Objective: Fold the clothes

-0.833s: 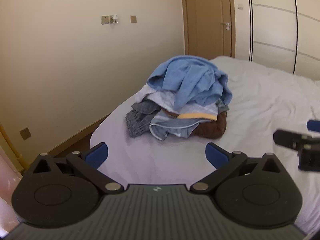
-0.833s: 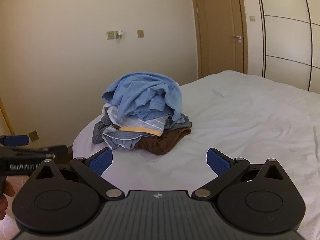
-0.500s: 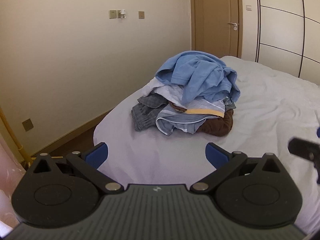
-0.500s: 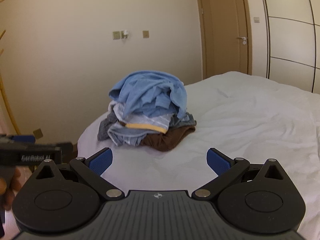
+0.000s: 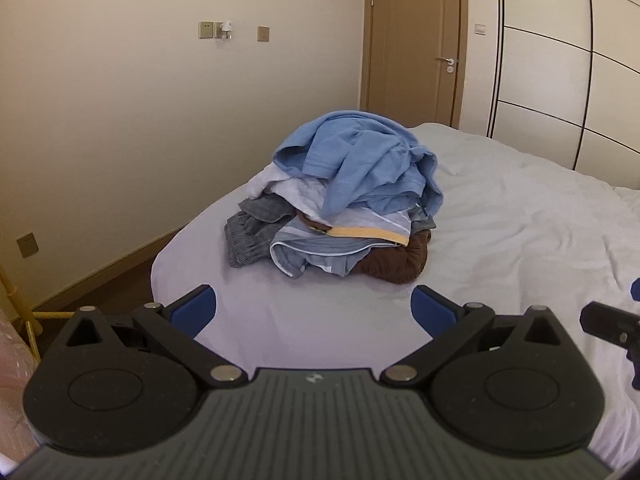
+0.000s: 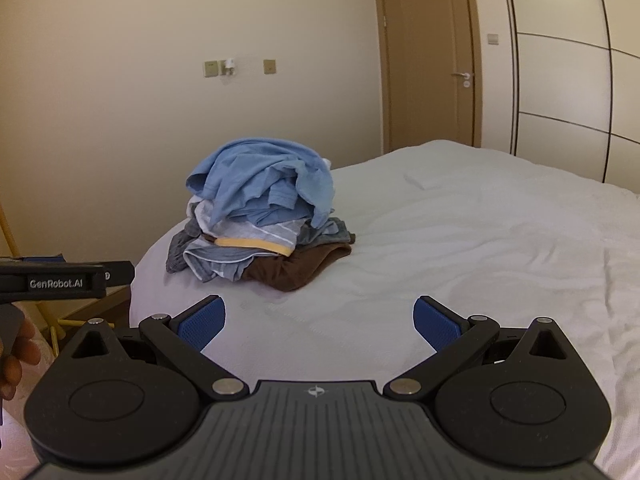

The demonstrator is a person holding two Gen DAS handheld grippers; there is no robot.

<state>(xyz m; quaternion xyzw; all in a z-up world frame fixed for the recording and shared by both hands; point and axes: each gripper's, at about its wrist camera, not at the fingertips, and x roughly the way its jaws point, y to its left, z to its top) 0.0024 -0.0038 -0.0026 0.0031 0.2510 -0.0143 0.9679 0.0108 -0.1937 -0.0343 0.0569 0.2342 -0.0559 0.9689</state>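
Clothes pile point(image 5: 344, 196): heaped near the left edge of the bed point(image 5: 520, 240), toward its far corner; a light blue shirt point(image 5: 360, 152) is laid on top, a brown garment point(image 5: 400, 260) at the base.
Left gripper point(image 5: 314, 304): jaws spread wide, nothing held; raised over the bed's near edge, well short of the pile.
Right gripper point(image 6: 320, 316): jaws spread wide, empty; likewise held above the sheet, apart from the pile.
Background: closed door point(image 6: 428, 56) and wardrobe panels point(image 6: 560, 60) behind the bed.
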